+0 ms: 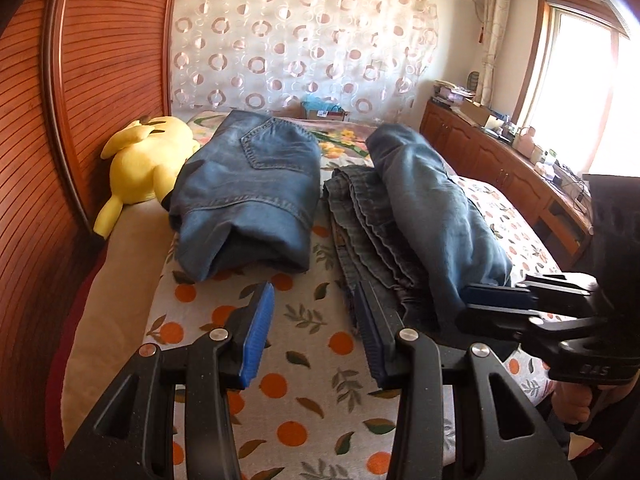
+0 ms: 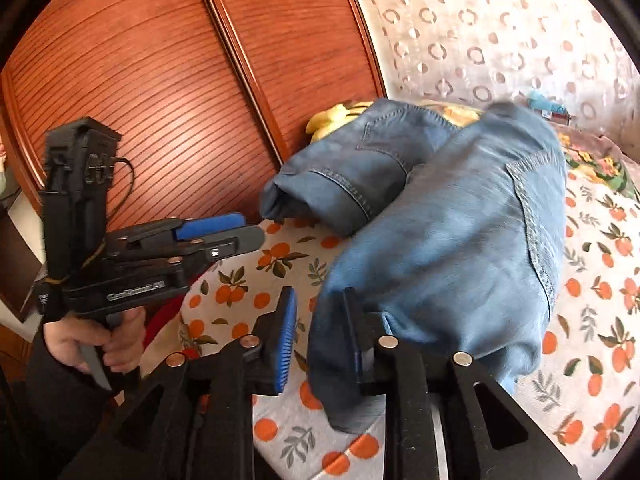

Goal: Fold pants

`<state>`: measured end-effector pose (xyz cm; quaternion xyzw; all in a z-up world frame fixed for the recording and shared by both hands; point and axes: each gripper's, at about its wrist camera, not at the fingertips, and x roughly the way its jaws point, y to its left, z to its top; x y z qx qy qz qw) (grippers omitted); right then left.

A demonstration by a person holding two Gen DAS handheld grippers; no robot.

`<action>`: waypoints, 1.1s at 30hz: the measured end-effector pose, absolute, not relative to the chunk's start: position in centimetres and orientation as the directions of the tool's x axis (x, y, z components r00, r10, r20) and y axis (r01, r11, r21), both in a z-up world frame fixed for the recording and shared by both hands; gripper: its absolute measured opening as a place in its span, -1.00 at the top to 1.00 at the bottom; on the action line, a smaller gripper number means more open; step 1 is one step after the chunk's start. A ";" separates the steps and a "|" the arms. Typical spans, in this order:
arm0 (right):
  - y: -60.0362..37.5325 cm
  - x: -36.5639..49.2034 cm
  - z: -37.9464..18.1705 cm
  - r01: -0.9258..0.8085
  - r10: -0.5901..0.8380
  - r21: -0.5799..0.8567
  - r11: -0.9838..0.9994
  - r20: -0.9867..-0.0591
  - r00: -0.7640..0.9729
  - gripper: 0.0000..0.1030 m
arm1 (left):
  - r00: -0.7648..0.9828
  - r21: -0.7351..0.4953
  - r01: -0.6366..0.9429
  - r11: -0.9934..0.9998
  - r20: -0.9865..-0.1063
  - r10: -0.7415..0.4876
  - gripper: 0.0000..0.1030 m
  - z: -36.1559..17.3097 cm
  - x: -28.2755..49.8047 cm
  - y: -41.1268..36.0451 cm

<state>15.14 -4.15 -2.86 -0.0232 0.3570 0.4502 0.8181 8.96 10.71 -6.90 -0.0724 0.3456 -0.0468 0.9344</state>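
A yellow plush (image 1: 136, 168) is seen at far left on the bed (image 1: 304, 400), folded jeans (image 1: 248, 192) beside it. The left gripper (image 1: 316, 332) is held released over bare sheet, nothing between its fingers. To the right, more jeans (image 2: 448, 256) are draped over a grey pair (image 1: 368, 232); the right gripper (image 2: 320, 332) is loosened, its fingers astride their hem
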 end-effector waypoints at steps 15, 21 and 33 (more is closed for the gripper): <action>-17.3 15.9 -1.6 -0.581 0.649 0.310 0.752 -0.499 0.574 0.38 | 0.753 -0.167 0.091 0.982 -0.633 -0.178 0.17 -6.6 10.6 8.7; -14.0 18.1 -4.5 -0.573 0.675 0.376 0.728 -0.543 0.499 0.38 | 0.748 -0.173 0.119 0.978 -0.632 -0.202 0.17 -6.5 12.0 7.6; -12.9 18.7 -5.4 -0.616 0.722 0.404 0.676 -0.532 0.443 0.38 | 0.722 -0.243 0.215 0.946 -0.613 -0.321 0.17 -6.3 13.3 4.9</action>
